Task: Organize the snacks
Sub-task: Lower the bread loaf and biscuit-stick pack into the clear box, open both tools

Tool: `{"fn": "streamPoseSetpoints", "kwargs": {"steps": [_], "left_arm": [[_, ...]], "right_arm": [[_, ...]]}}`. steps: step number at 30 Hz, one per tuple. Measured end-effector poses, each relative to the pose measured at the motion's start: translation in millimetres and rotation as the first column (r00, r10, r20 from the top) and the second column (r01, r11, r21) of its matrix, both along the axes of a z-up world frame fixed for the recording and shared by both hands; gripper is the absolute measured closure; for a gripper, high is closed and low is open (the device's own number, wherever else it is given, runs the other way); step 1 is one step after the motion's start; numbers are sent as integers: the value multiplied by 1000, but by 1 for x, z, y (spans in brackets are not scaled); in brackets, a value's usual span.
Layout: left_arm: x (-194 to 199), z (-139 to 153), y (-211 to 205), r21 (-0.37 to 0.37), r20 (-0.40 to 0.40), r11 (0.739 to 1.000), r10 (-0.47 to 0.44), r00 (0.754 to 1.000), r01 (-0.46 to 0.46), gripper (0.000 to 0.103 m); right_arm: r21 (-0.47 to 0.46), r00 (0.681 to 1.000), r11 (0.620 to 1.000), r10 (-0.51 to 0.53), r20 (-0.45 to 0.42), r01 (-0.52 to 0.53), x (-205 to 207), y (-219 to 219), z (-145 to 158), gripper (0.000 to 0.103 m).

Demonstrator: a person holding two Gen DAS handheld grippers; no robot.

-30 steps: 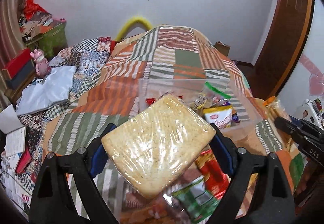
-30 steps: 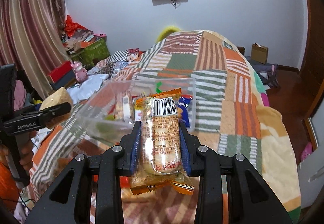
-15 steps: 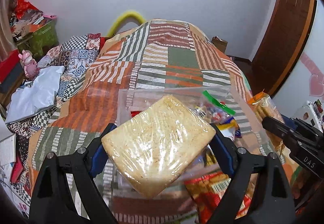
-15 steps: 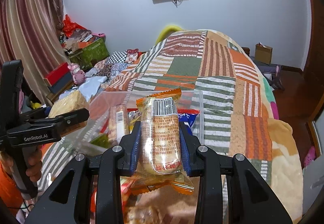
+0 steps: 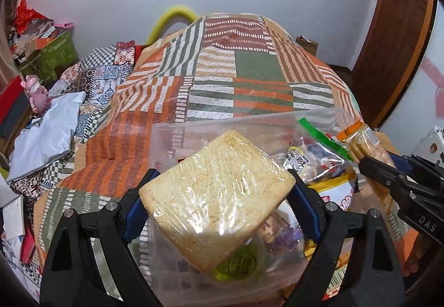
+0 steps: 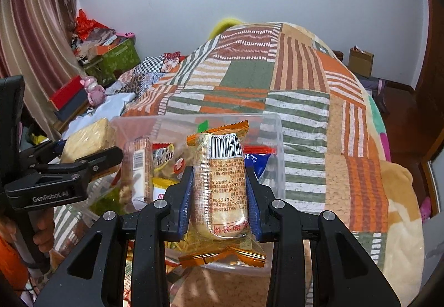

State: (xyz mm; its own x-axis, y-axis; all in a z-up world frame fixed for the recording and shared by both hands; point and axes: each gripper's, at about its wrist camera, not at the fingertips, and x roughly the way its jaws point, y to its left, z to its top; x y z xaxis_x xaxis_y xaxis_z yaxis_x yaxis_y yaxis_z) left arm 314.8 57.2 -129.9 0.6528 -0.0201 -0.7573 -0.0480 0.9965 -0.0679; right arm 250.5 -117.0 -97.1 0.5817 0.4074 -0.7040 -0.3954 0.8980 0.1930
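Patchwork bedspread point(image 5: 249, 79) fills view, nearer than second ago; clear plastic bin point(image 5: 169, 140) now at 6 o'clock under both tools. Left gripper point(image 5: 216, 196) clamped on plastic-wrapped bread slab point(image 5: 216, 190), now over bin's left half. Right gripper point(image 6: 219, 193) at 3 o'clock, clamped on orange-edged cake packet point(image 6: 222, 182), now over bin's near rim

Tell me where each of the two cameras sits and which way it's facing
Left wrist: rides the left gripper, looking down over its wrapped bread into the clear bin; the right gripper enters at right.
Right wrist: rides the right gripper, clamping a biscuit pack; a hand shows at left.
Shared: bin, patchwork bedspread.
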Motion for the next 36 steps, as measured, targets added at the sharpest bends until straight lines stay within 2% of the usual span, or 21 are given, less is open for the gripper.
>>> {"fn": "streamPoseSetpoints", "kwargs": {"steps": [4, 7, 12, 15, 17, 19, 24, 36], "left_arm": [[4, -6, -3, 13, -10, 1000, -3, 1000, 3, 14], [5, -11, -9, 61, -13, 998, -13, 1000, 14, 14], [4, -11, -11, 62, -26, 997, -34, 999, 36, 14], [1, -10, -13, 59, -34, 998, -29, 999, 31, 14], [-1, -9, -13, 48, -40, 998, -28, 999, 30, 13], [-4, -6, -12, 31, -36, 999, -20, 999, 21, 11], [-14, 7, -7, -3, -18, 1000, 1, 1000, -1, 9], [-66, 37, -6, 10, 39, 1000, -16, 999, 15, 8]], "right_arm": [[-2, 1000, 1000, 1, -3, -1, 1, 1, -1, 72], [-10, 1000, 1000, 2, -11, -2, 3, 3, -4, 69], [-40, 1000, 999, 6, -24, -7, 2, 8, -8, 65], [-54, 1000, 998, 13, -24, -15, 0, 10, -8, 58], [-56, 1000, 998, 18, -17, -19, -4, 10, -6, 48], [-62, 1000, 998, 19, -6, -19, -8, 9, -4, 46], [-77, 1000, 997, 25, -2, -25, -18, 7, -1, 46], [-74, 998, 996, 45, 41, -41, -58, 0, 19, 45]]}}
